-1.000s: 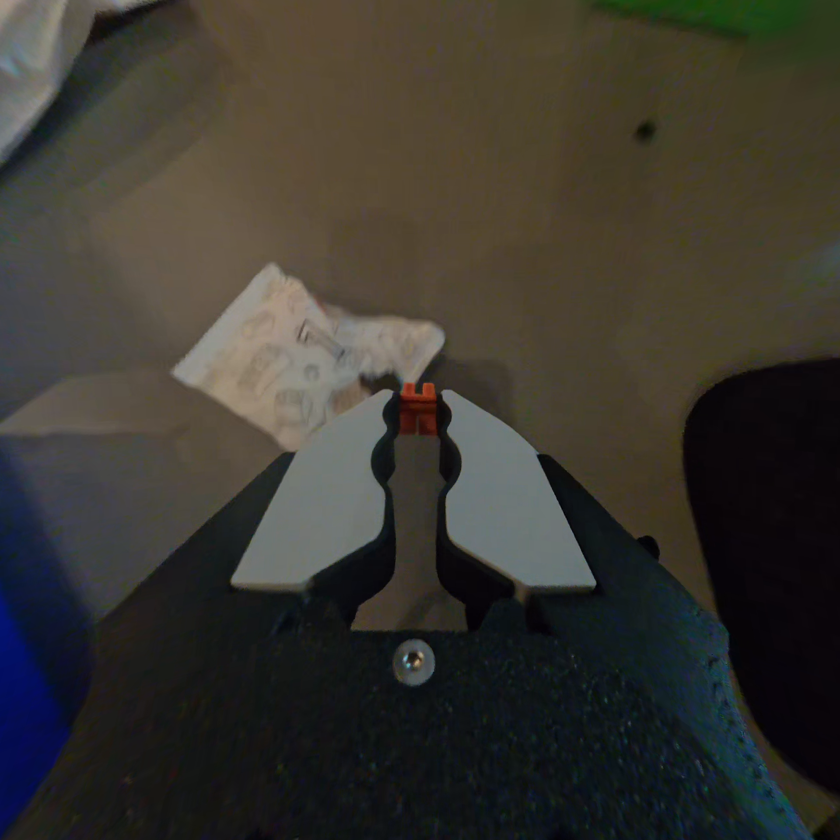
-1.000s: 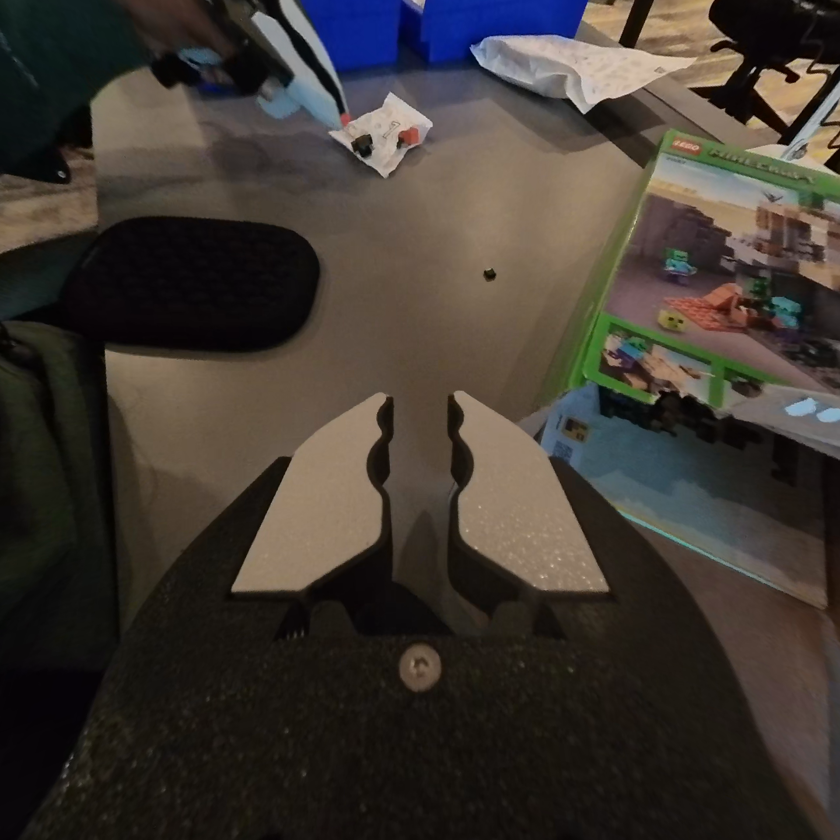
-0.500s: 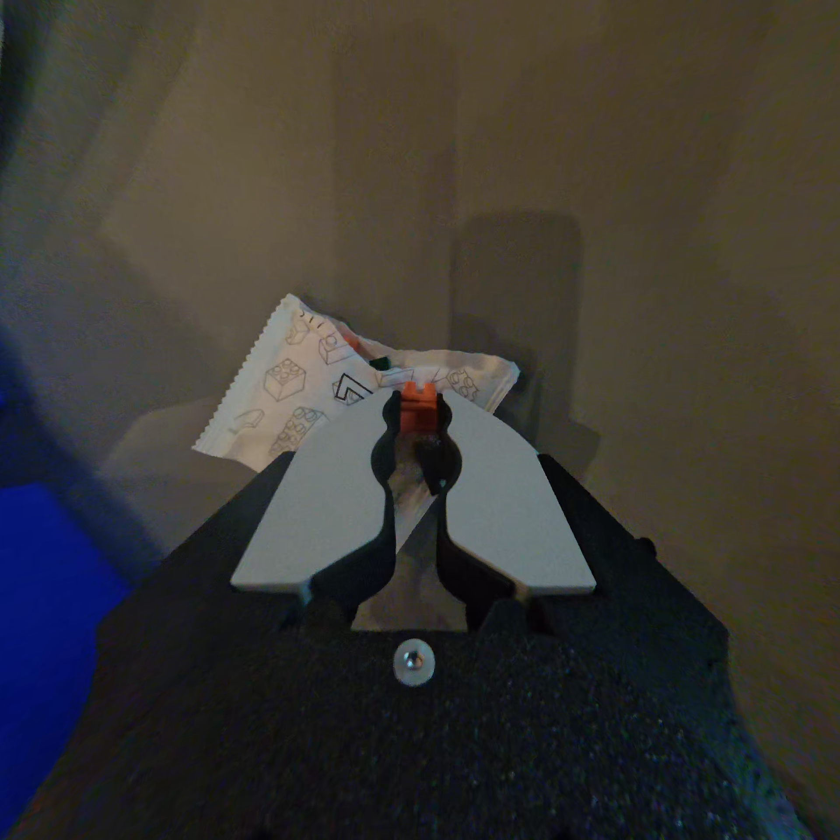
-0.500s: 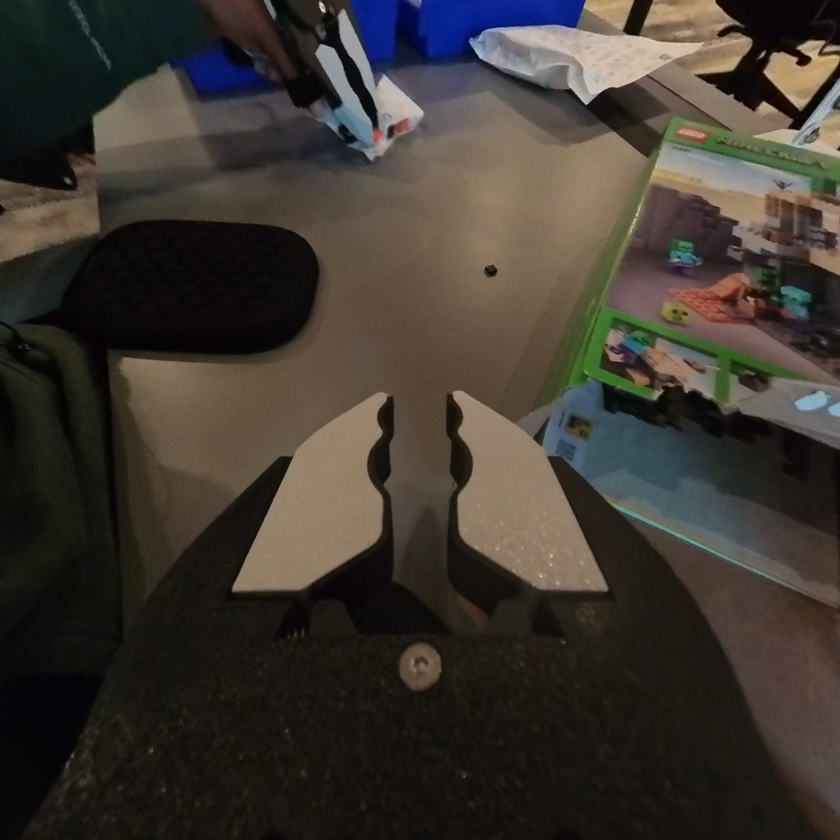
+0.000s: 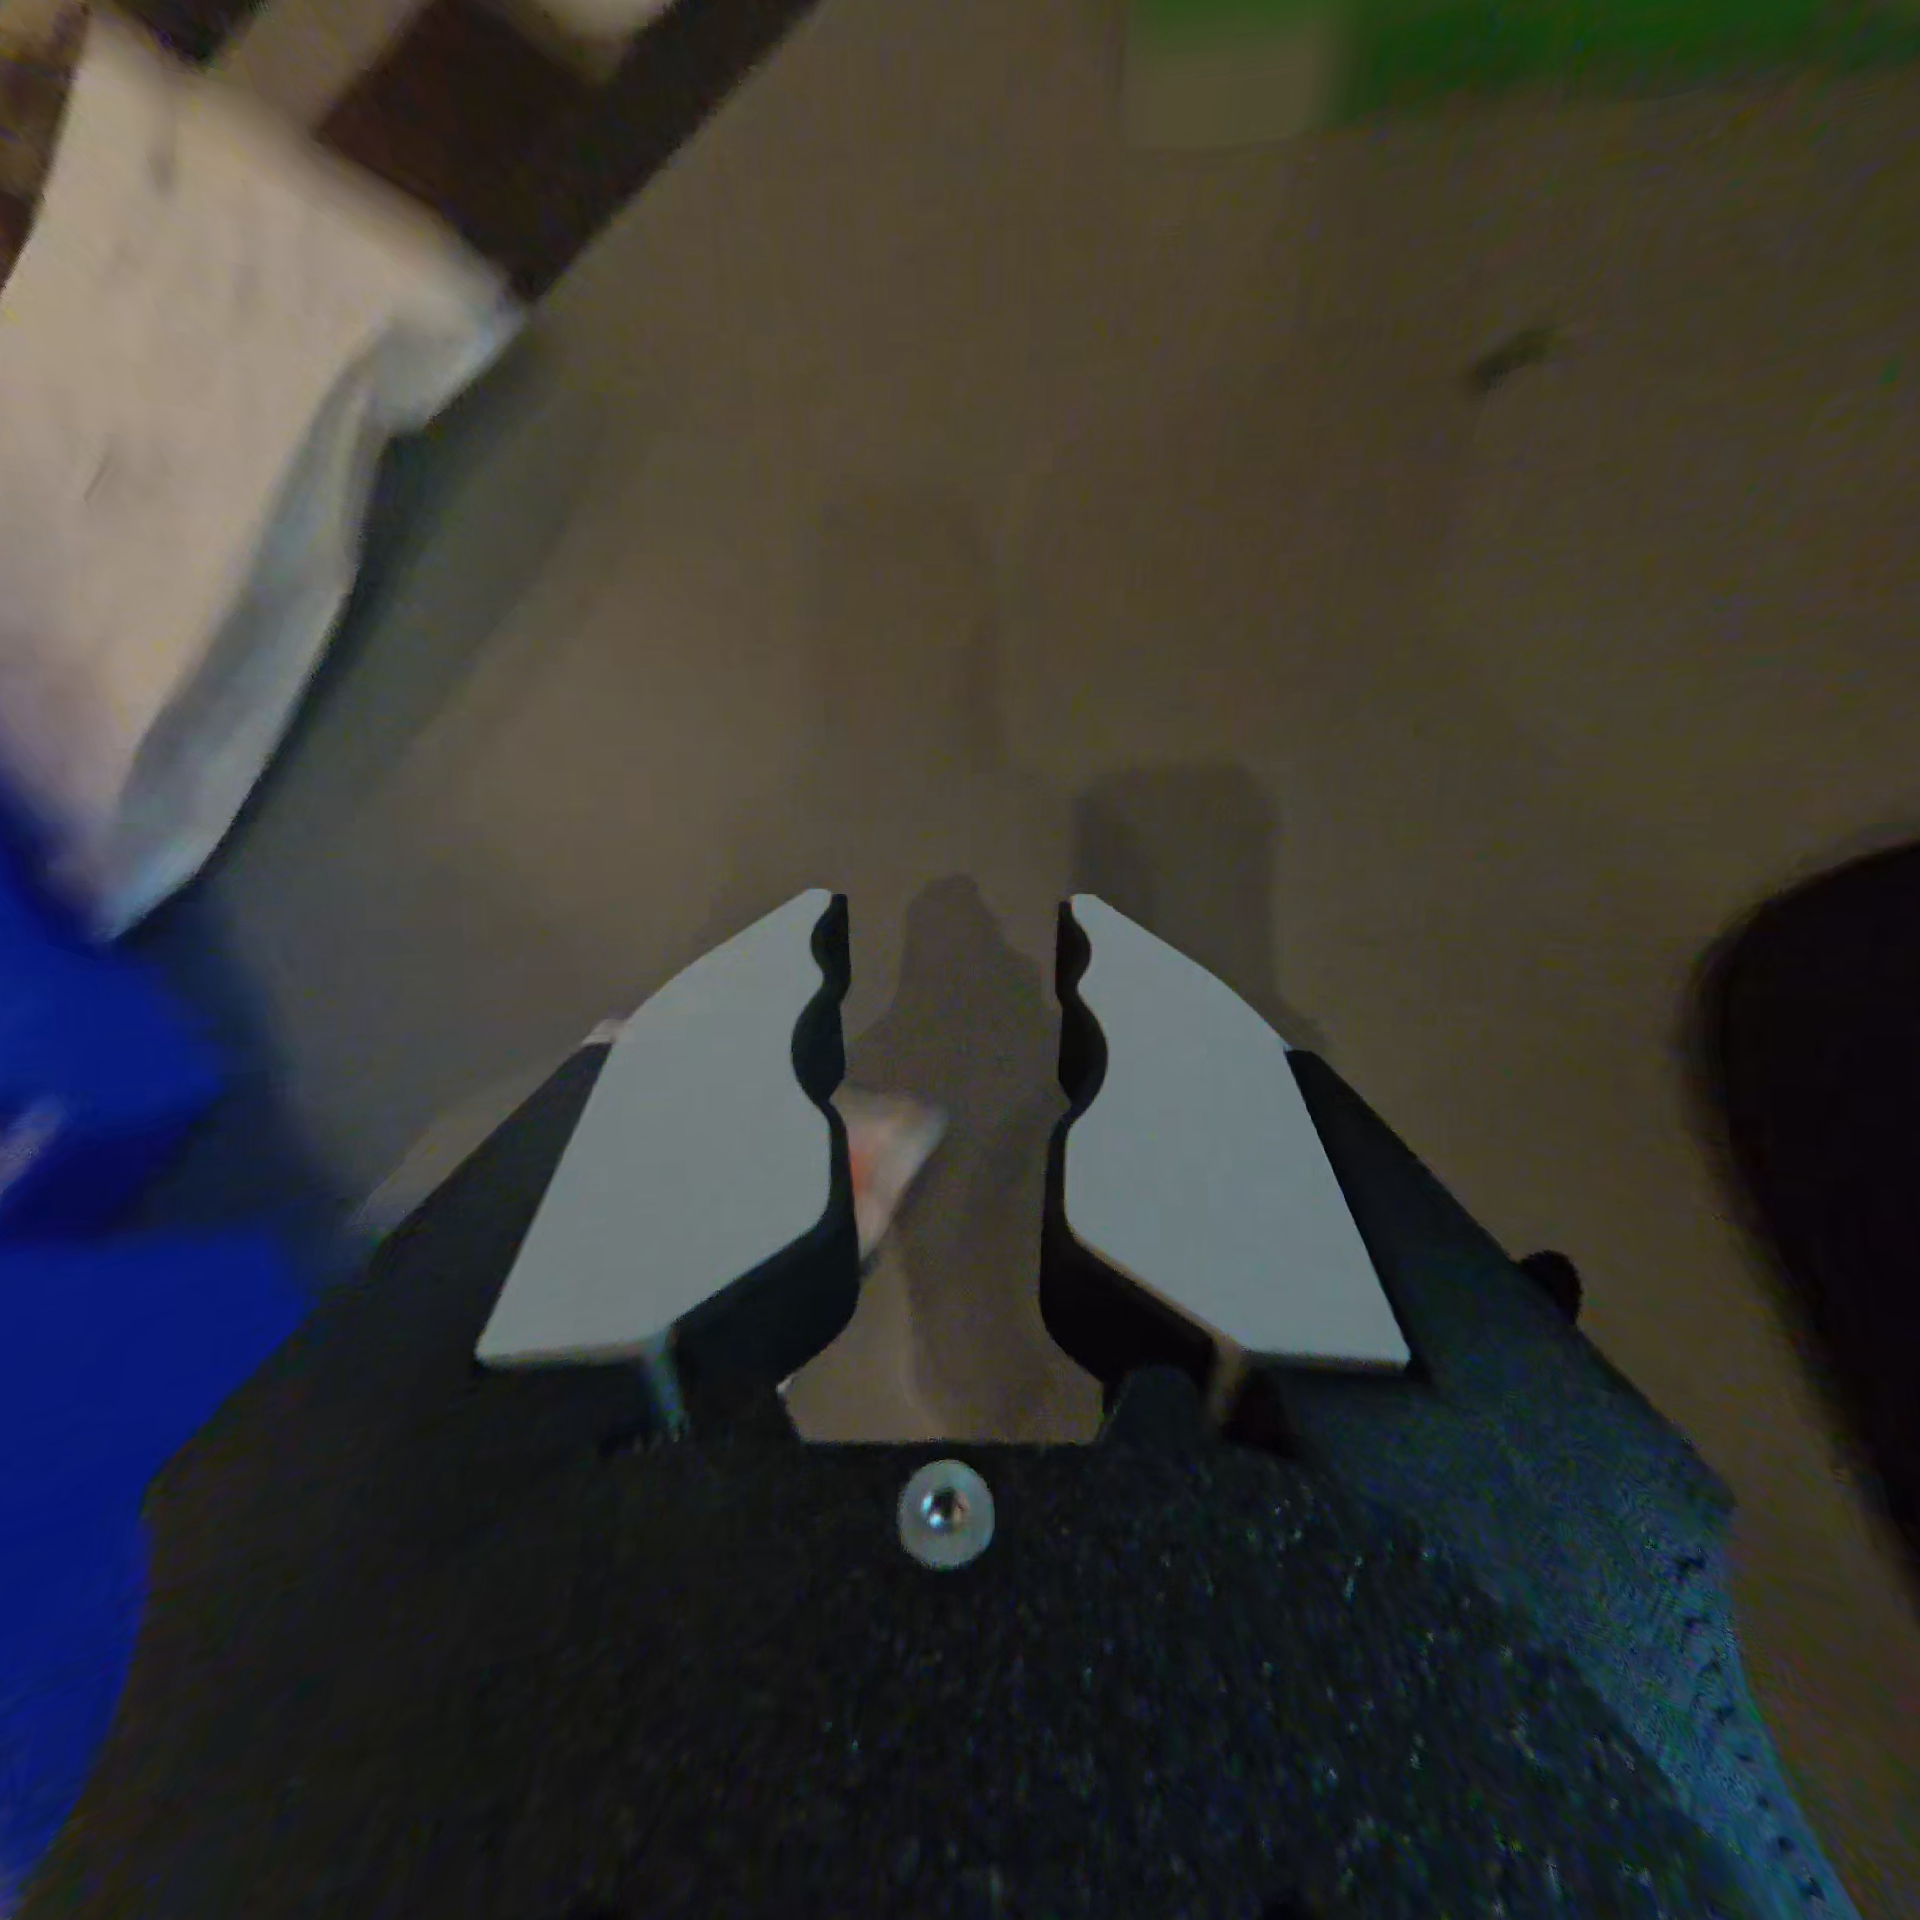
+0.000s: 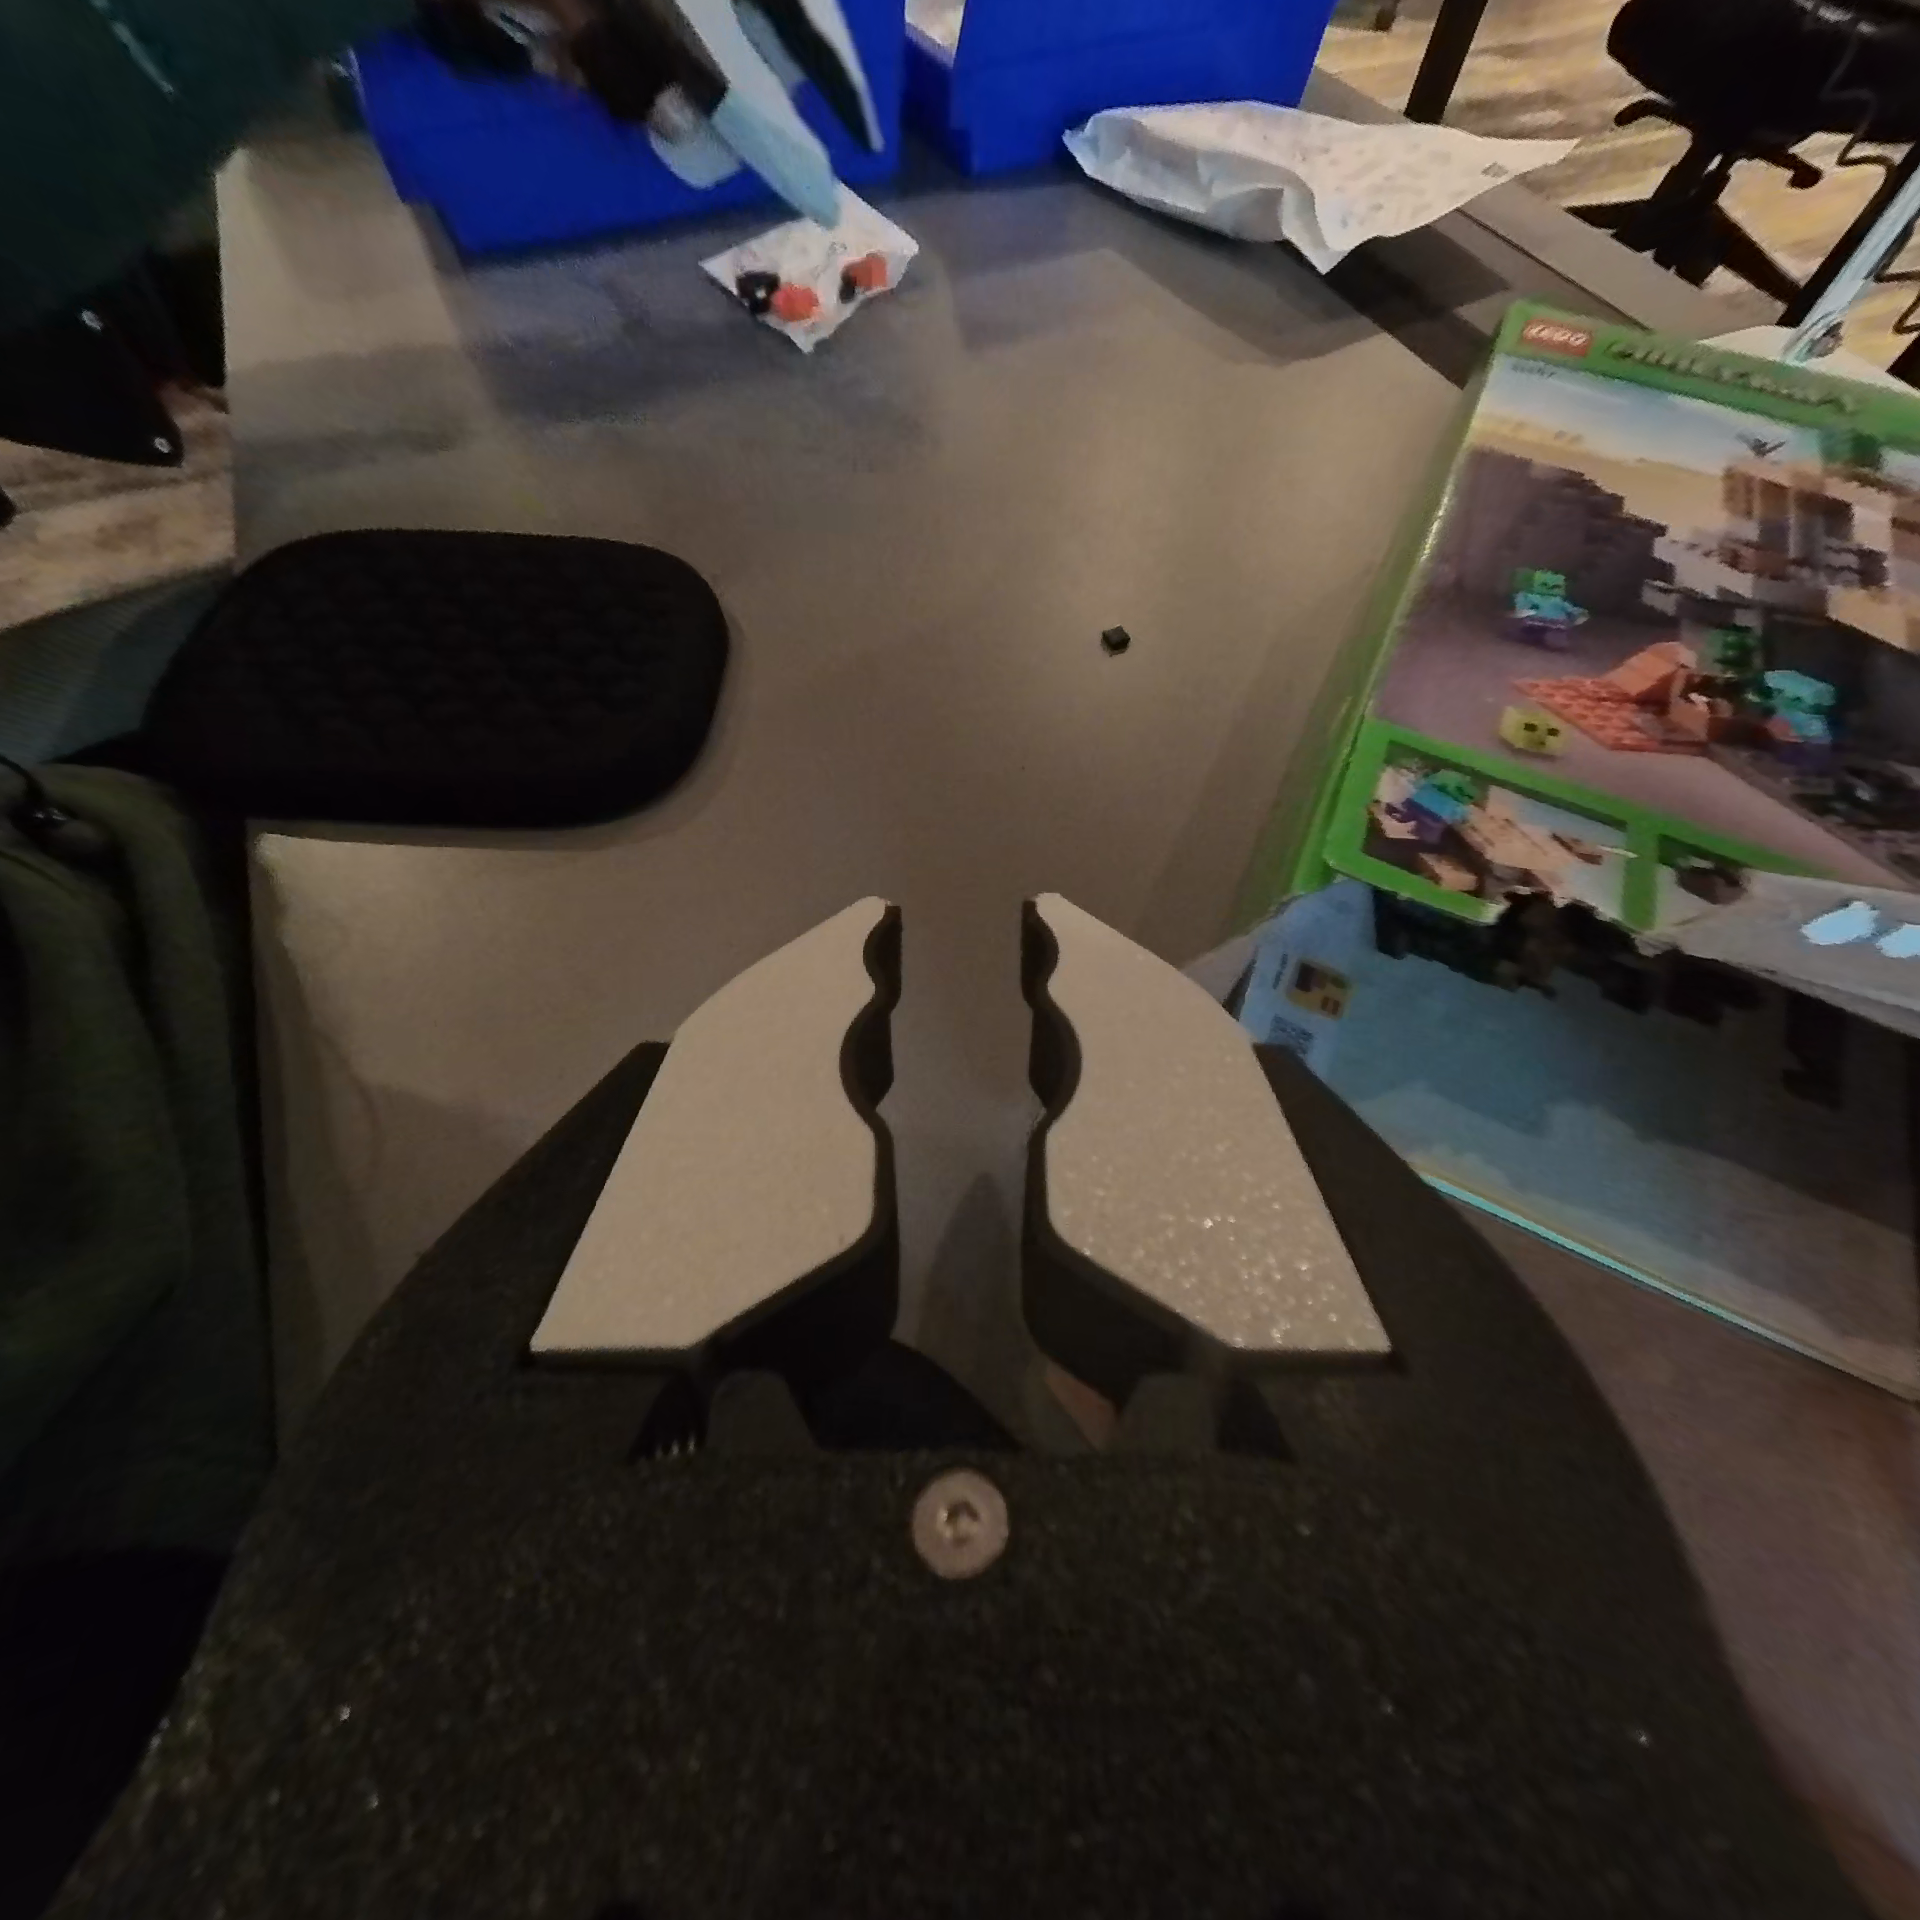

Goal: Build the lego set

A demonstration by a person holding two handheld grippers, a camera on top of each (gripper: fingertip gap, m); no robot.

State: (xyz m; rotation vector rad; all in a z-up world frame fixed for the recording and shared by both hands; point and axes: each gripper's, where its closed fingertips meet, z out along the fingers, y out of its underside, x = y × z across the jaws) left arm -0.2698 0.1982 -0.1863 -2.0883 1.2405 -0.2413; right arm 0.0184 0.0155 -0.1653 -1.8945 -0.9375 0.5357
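The left tool (image 5: pixel 951 904) is now standing open and empty; half a second ago it was pinching an orange brick, now lying on the small white parts bag (image 6: pixel 816 272) at the far side of the worktop (image 6: pixel 935 540). In the right wrist view the left tool is hovering just above that bag. The right tool (image 6: pixel 958 909) is waiting partly open, holding nothing, the set's box (image 6: pixel 1662 644) beside it. Judgement: bricks being sorted, assembly not begun.
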